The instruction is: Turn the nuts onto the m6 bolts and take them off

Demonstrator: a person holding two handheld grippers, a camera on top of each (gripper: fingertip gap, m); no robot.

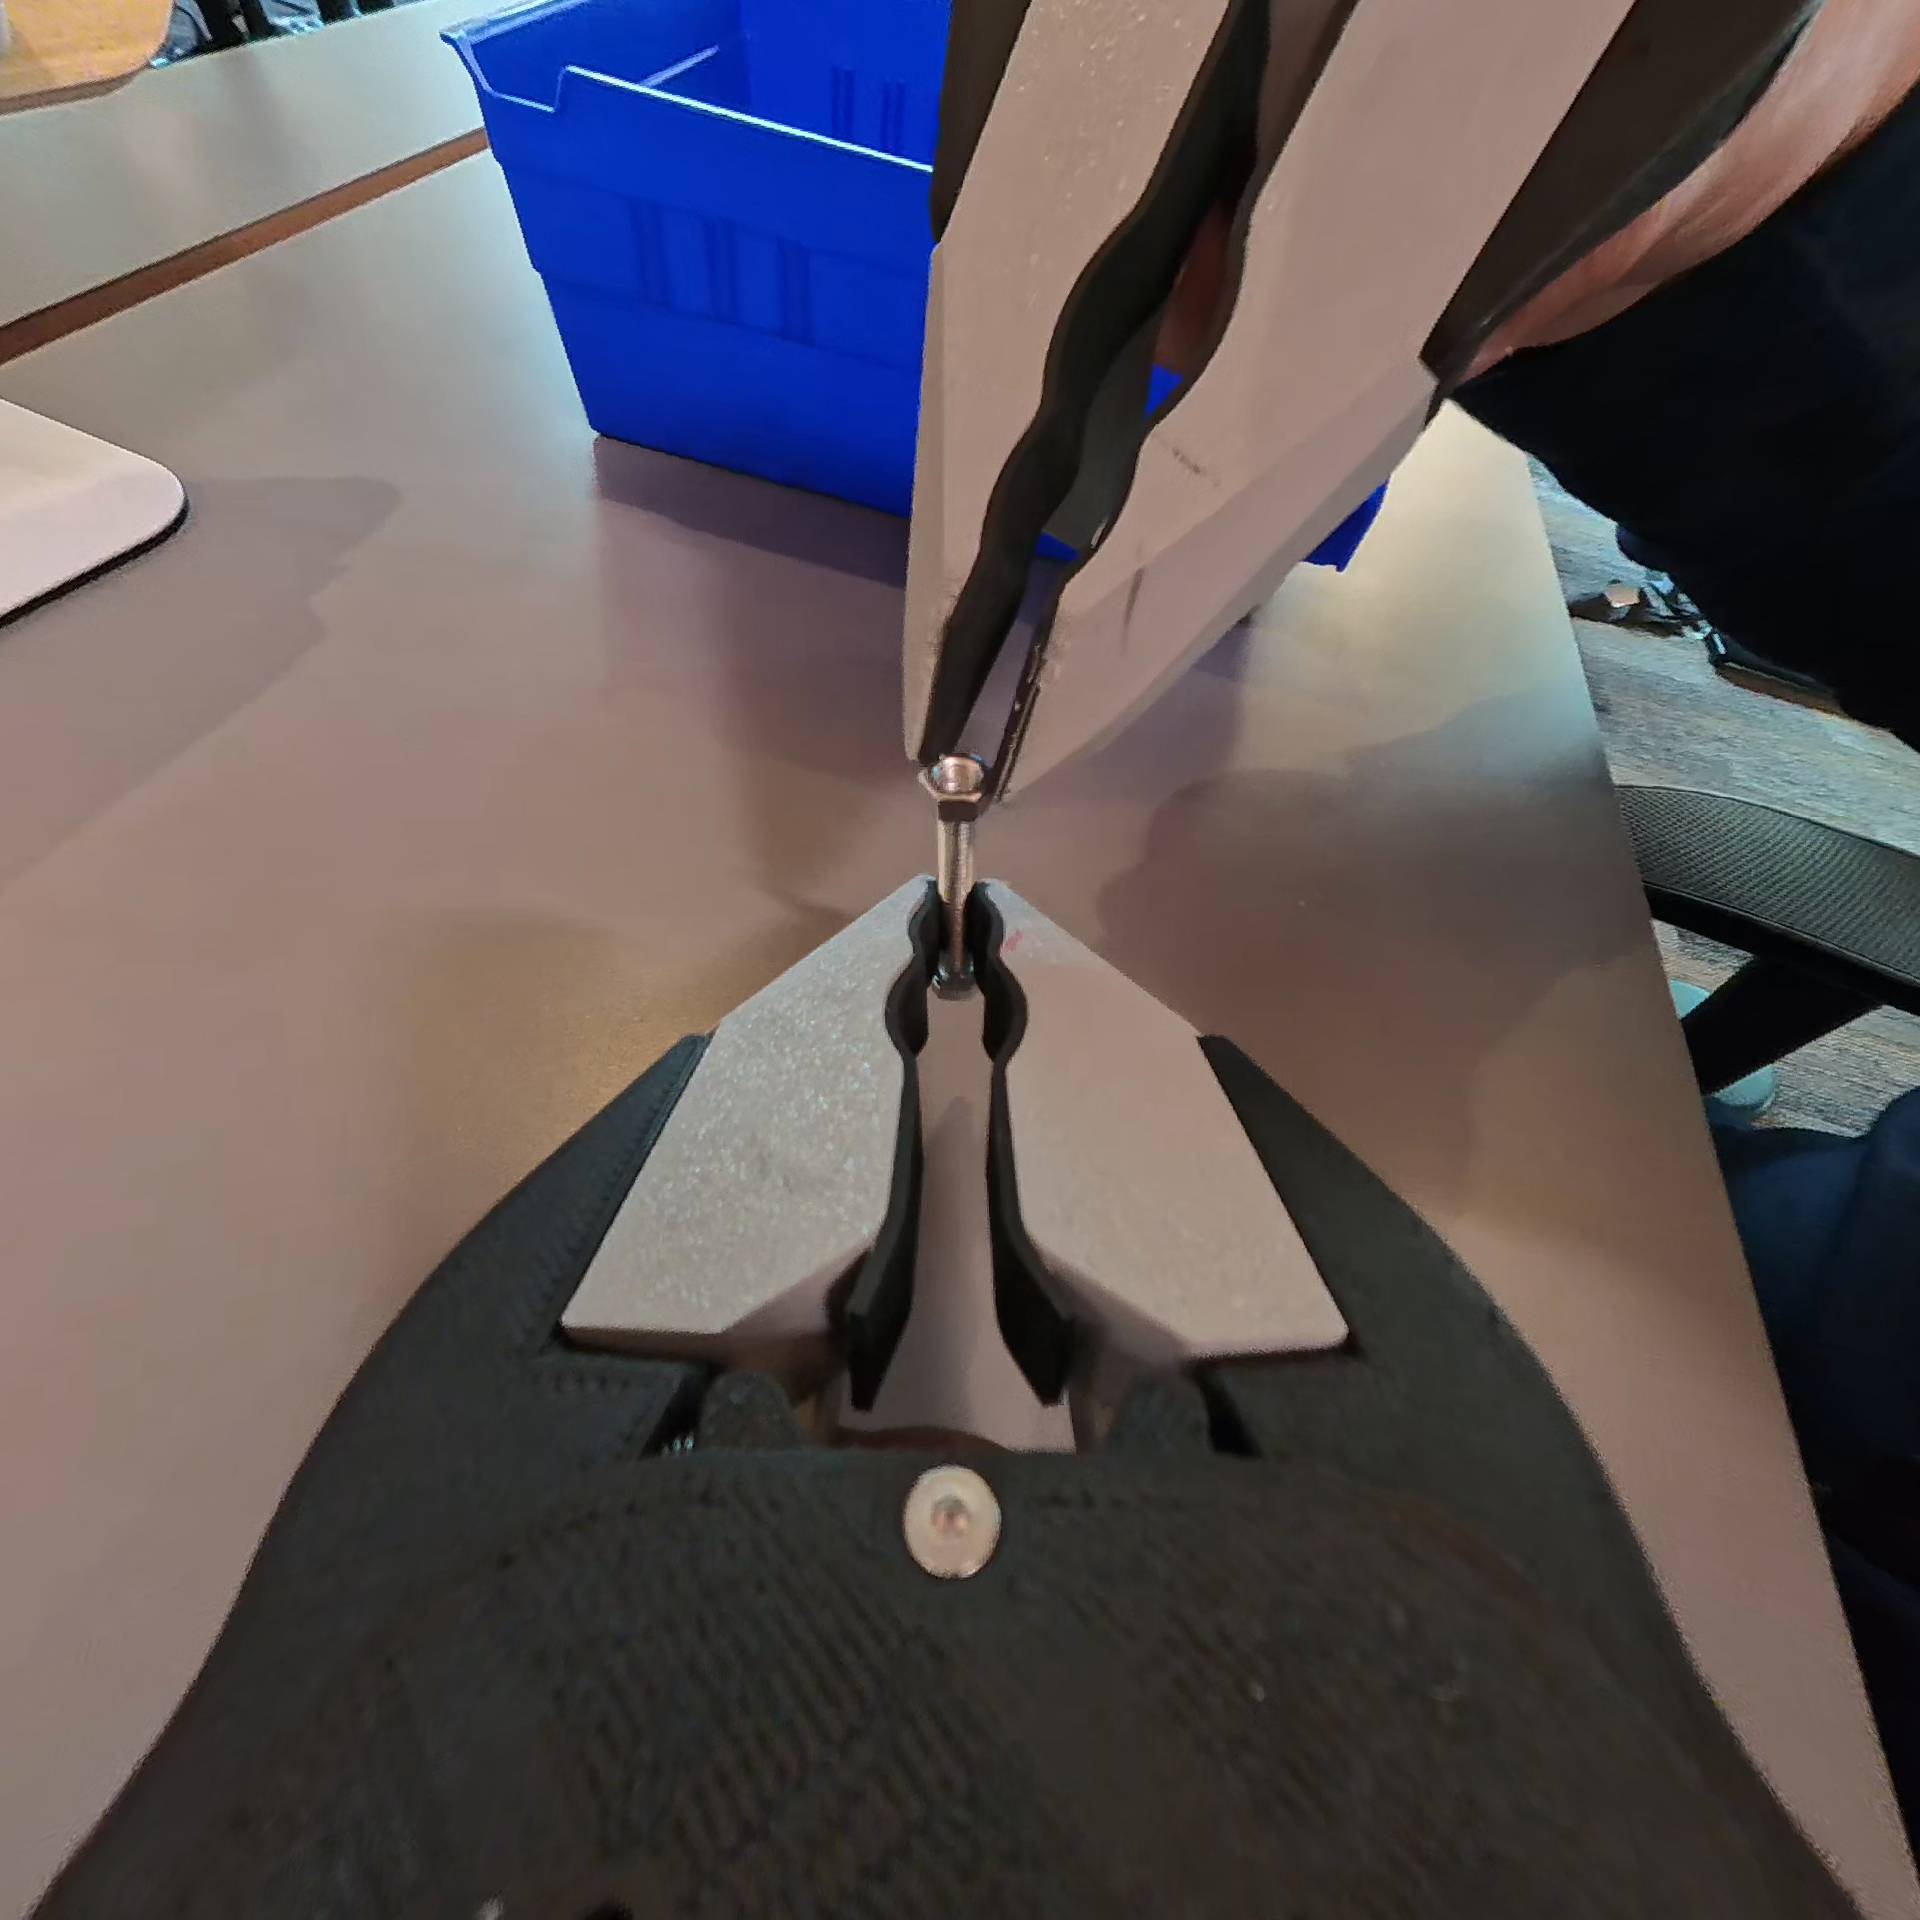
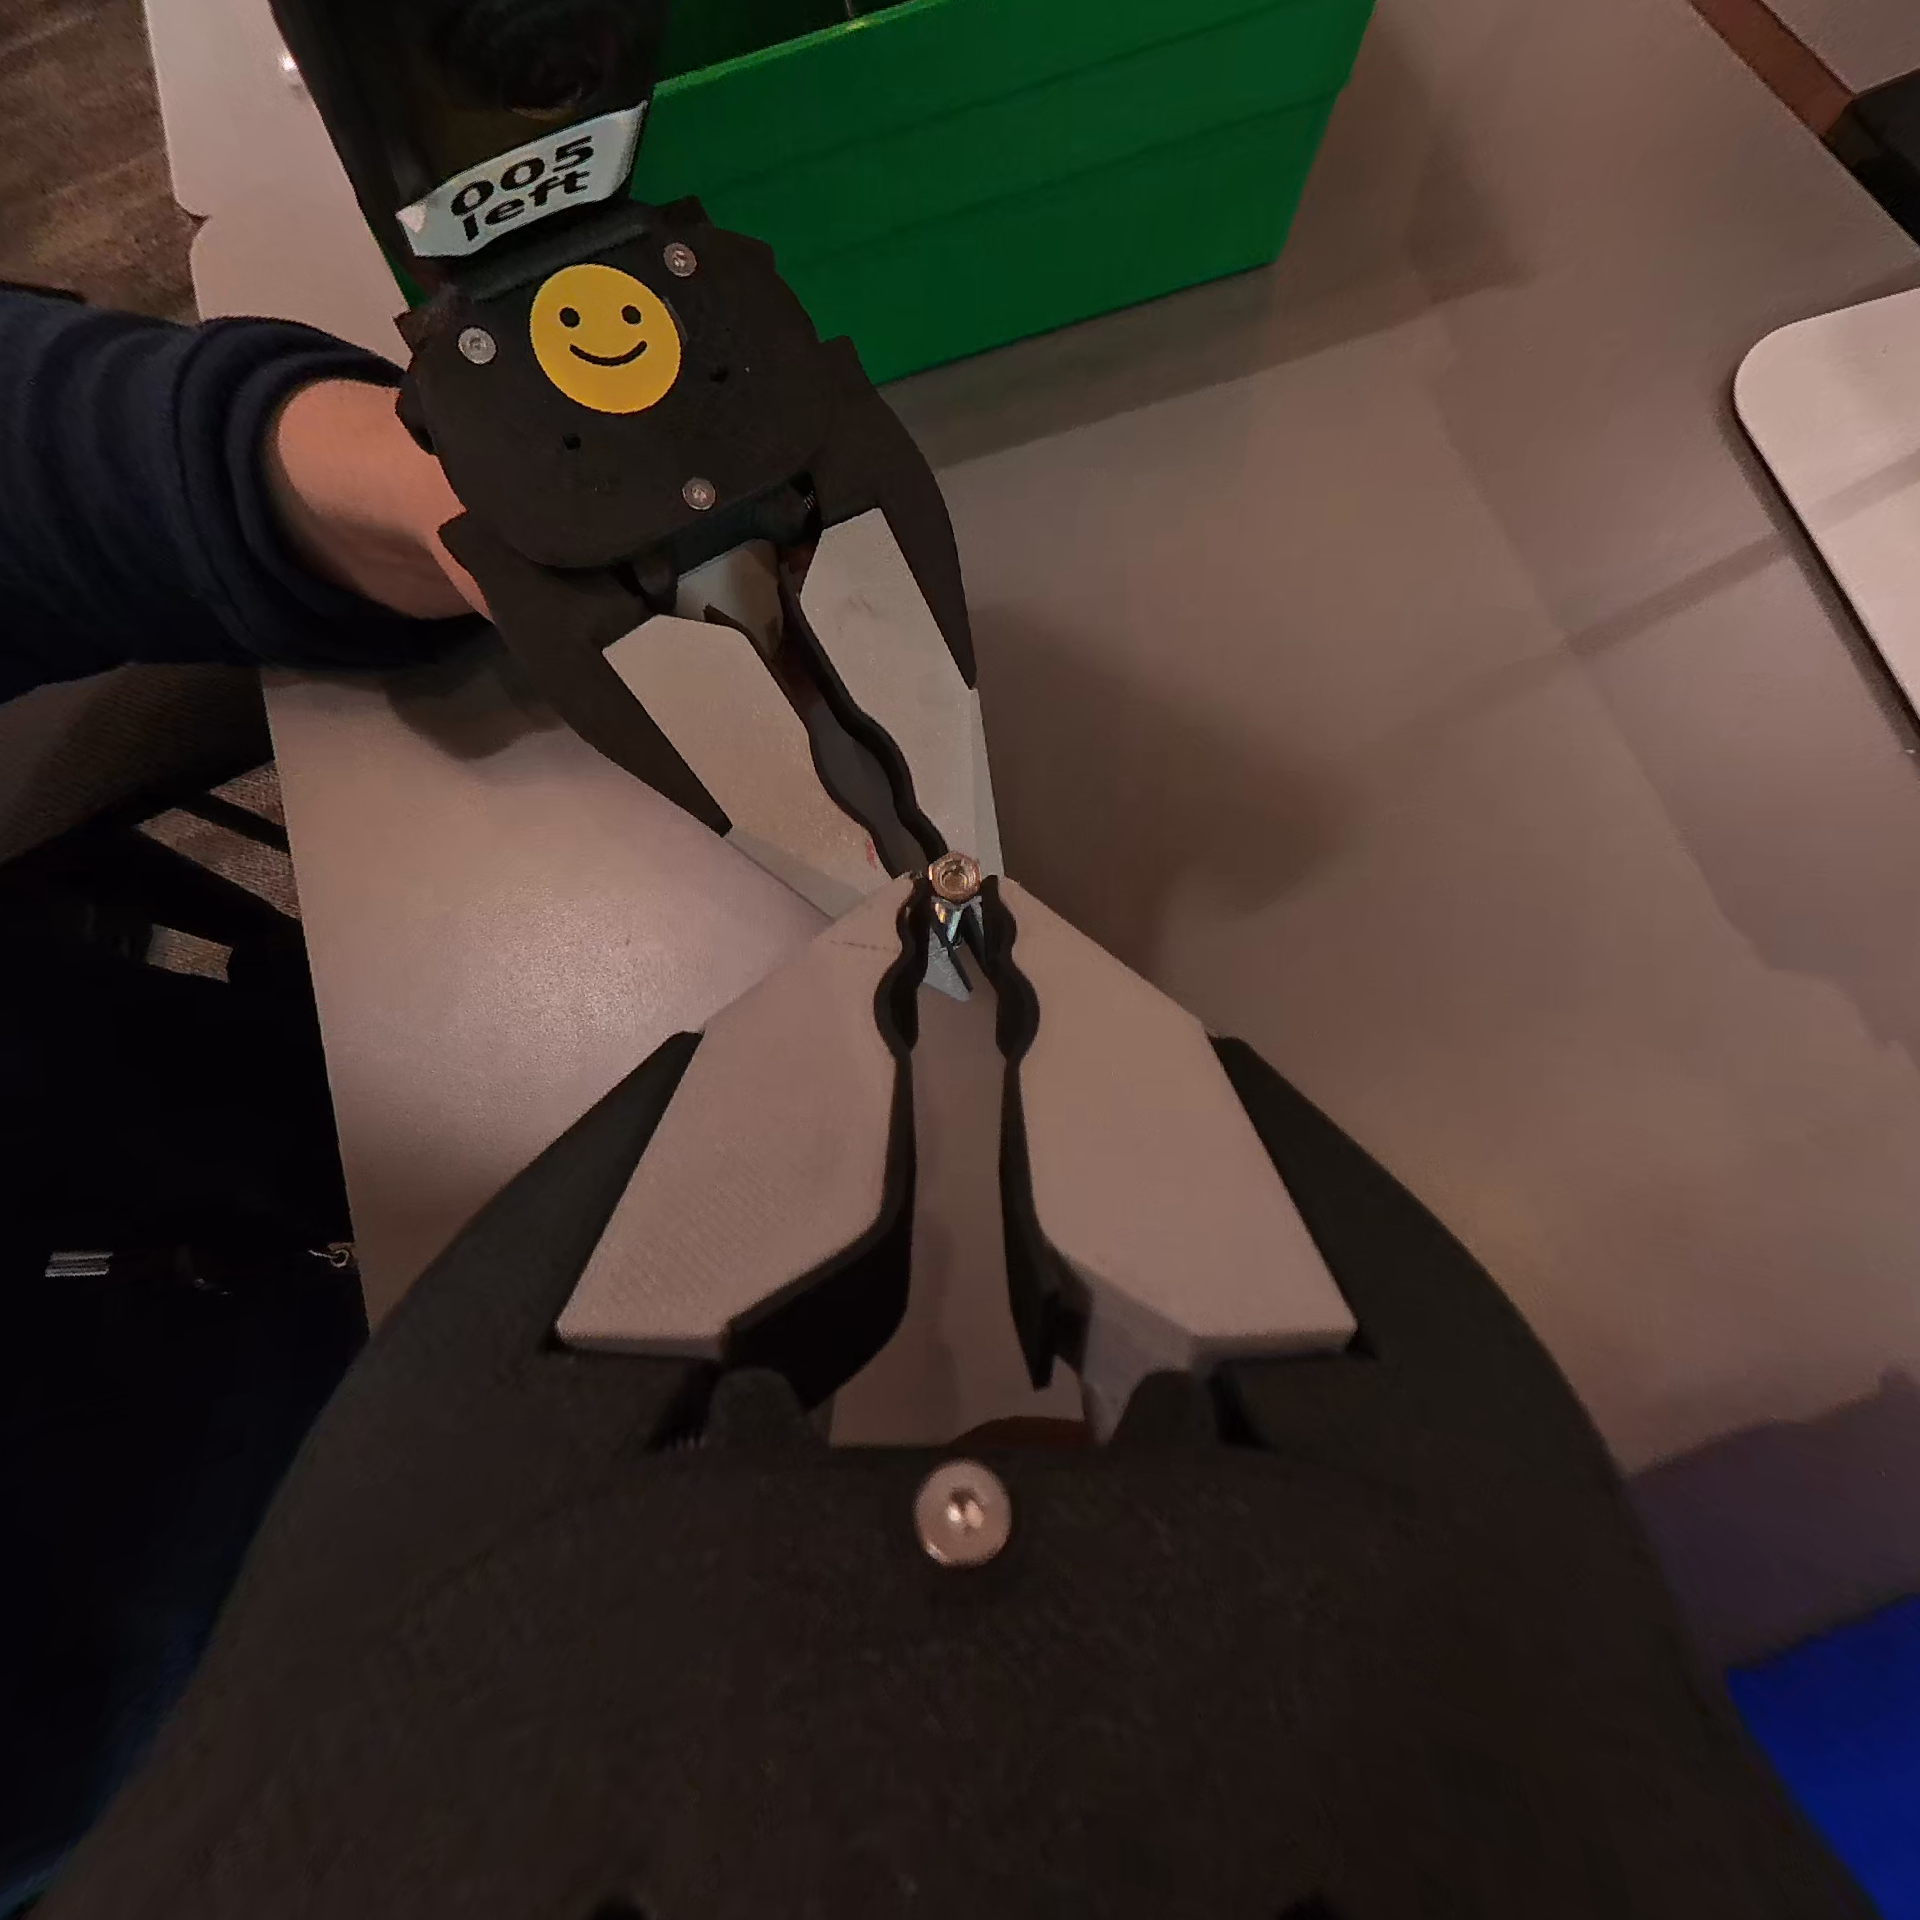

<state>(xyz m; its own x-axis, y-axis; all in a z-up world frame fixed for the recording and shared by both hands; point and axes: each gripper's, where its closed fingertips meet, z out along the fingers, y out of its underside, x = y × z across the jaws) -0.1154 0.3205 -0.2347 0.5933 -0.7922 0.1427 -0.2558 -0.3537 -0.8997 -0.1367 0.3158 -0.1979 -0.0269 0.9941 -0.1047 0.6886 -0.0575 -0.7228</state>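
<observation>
In the left wrist view my left gripper is shut on a silver M6 bolt; the bolt head sits between the black pads and the threaded shaft points away from me. My right gripper comes down from above and is shut on a hex nut at the tip of the bolt. In the right wrist view my right gripper holds the nut end-on, and my left gripper, with a yellow smiley sticker, reaches in from the upper left. There the bolt is mostly hidden behind the nut and fingers.
A blue bin stands on the brown table behind the grippers. A green bin stands at the far side in the right wrist view. A white rounded pad lies nearby. The table edge and an office chair are at the right. About 4 cm separates my left fingertips from my right.
</observation>
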